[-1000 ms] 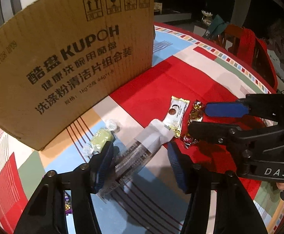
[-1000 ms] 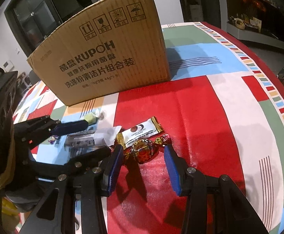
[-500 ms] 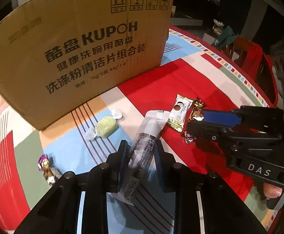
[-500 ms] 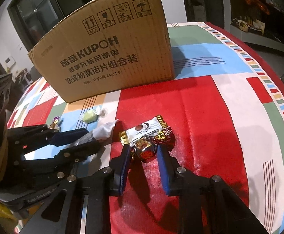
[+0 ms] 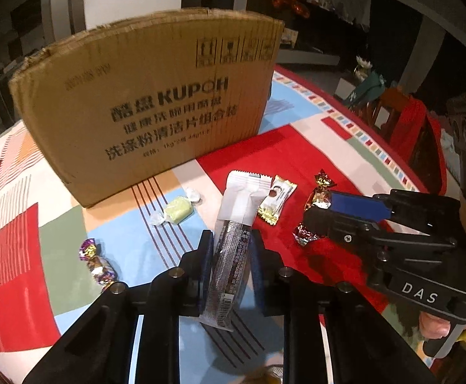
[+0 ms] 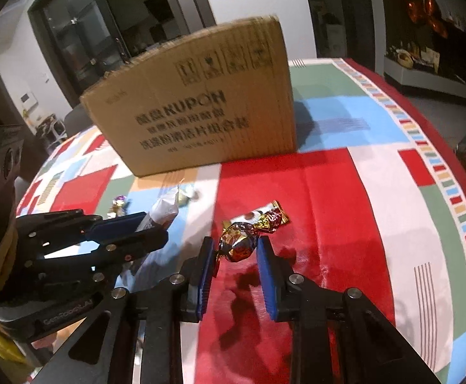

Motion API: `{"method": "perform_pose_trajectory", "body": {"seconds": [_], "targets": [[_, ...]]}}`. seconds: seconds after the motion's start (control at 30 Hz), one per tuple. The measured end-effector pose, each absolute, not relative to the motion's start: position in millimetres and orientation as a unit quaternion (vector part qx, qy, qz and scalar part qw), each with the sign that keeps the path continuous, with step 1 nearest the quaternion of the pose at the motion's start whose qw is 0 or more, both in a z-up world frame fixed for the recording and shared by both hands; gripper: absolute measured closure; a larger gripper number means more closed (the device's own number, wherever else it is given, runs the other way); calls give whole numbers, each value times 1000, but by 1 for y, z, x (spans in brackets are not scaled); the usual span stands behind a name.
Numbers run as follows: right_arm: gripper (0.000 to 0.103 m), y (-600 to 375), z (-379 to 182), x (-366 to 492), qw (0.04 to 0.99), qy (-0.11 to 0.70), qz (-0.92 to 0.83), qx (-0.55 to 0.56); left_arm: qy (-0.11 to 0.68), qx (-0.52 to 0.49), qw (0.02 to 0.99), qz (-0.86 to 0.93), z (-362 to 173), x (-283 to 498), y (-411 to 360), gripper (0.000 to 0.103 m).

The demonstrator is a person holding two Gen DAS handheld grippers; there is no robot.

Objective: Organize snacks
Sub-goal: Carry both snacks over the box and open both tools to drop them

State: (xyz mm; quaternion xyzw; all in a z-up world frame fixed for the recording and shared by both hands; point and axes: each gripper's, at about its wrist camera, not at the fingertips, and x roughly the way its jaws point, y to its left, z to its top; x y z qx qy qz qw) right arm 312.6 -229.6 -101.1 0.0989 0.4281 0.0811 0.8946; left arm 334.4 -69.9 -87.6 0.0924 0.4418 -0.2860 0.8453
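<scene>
My left gripper [image 5: 231, 256] is shut on a long clear-and-white snack packet [image 5: 236, 224] and holds it raised above the table; it also shows in the right wrist view [image 6: 164, 211]. My right gripper [image 6: 236, 256] is shut on a gold-and-brown foil candy [image 6: 237, 243], lifted off the cloth; the candy shows in the left wrist view [image 5: 316, 201] too. A white-and-gold sachet [image 5: 276, 203] lies on the red patch. A green candy [image 5: 177, 212] and a purple foil candy [image 5: 98, 265] lie to the left. A large cardboard box [image 5: 149, 118] stands behind them.
The round table wears a tablecloth [image 6: 328, 192] with red, blue and green patches. A red-backed chair [image 5: 415, 134] stands past the table's right edge. The box [image 6: 201, 105] takes up the back of the table.
Both grippers have shut on their snacks and lifted: the left on the long packet, the right on the foil candy. Both views have risen and pulled back from the table.
</scene>
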Motion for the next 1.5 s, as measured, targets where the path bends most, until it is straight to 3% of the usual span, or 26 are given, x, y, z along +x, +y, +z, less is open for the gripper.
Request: {"method": "perform_pose_trajectory", "body": {"seconds": [1.03, 1.5], "targets": [[75, -212, 28, 300, 945, 298, 120, 61, 322, 41, 916, -235, 43, 308, -31, 81], [75, -207, 66, 335, 953, 267, 136, 39, 288, 43, 930, -222, 78, 339, -25, 81]]}}
